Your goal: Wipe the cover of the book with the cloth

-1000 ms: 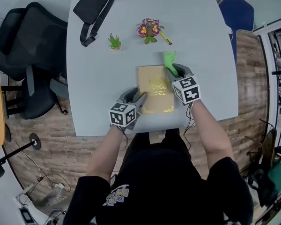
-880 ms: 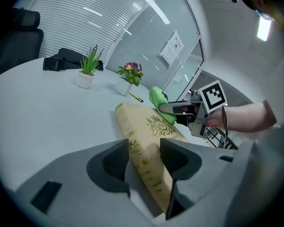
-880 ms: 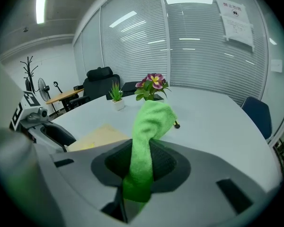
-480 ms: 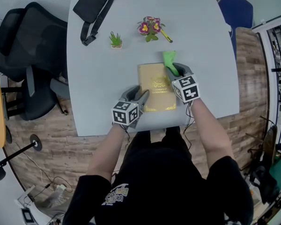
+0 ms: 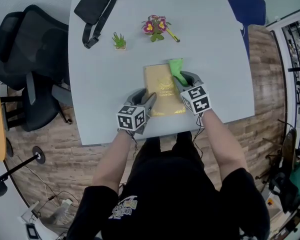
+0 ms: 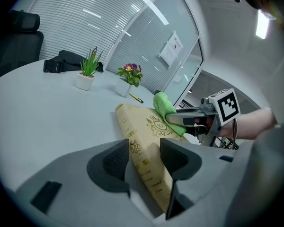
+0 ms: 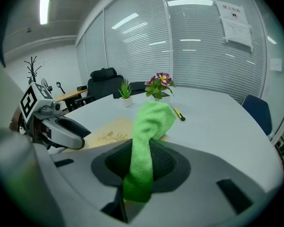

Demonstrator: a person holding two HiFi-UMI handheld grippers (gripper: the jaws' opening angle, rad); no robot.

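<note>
Near the front edge of the pale grey round table [image 5: 100, 84], between the two grippers, the book [image 5: 162, 90] lies flat with its spine to the left, in much the same spot as a second ago. What has changed is the cloth [image 5: 176, 68]: earlier it stuck out past the book's far edge, and now it has been drawn back toward the person, so that it rests on the far right corner of the cover. The right gripper [image 5: 182, 78] has come nearer with it, its jaws clenched on the cloth, which runs up between them and flops forward. The left gripper [image 5: 146, 100] is at the near left corner as before, its jaws closed on the spine side of the book. The cover is a matte tan-gold board, rectangular, with a gilt ornamental emblem and lettering at its middle and more gilt stamping down the spine. The cloth is bright green and fuzzy, bunched into a soft thick roll rather than spread out. Both grippers have smooth grey moulded shells with dark ribbed pads. Farther off on the table stand a small spiky green plant [image 5: 119, 41] in a white pot and a pot of purple and yellow flowers [image 5: 154, 27], with a yellow pen [image 5: 172, 35] just to the right of the flowers and a black strapped bag [image 5: 96, 4] at the far left. A black office chair [image 5: 25, 49] stands left of the table and a blue chair [image 5: 247, 6] at the far right.
</note>
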